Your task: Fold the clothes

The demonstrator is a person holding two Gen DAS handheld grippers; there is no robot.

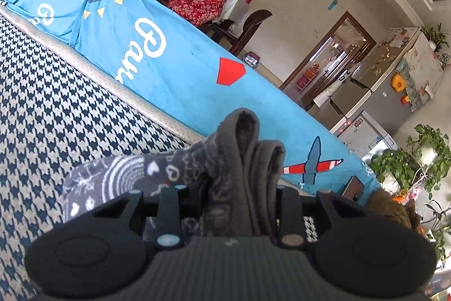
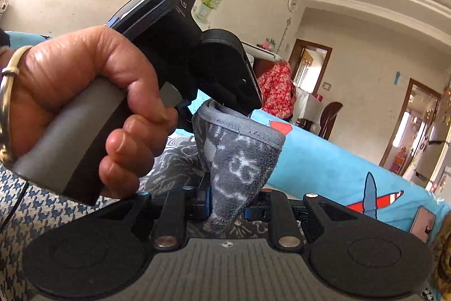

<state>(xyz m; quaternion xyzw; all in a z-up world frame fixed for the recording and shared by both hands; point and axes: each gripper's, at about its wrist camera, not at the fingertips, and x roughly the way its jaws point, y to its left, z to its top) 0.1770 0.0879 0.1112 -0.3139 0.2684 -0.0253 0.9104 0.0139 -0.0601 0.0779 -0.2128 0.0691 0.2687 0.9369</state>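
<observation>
Right wrist view: right gripper (image 2: 225, 205) pinched garment (image 2: 239, 160); left gripper (image 2: 225, 81) at 12 o'clock, jaws also clamping it.

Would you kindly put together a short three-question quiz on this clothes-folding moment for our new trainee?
1. True or false: the left gripper is closed on bunched grey fabric.
2. What does the right gripper hold?
A. a red floral cloth
B. the grey patterned garment
C. nothing
3. What colour is the printed cover behind the houndstooth surface?

Key
1. True: folds of it stand up between the jaws.
2. B: its hemmed edge rises from the closed jaws, and the left hand with its gripper holds the same garment just beyond.
3. Blue.
</observation>
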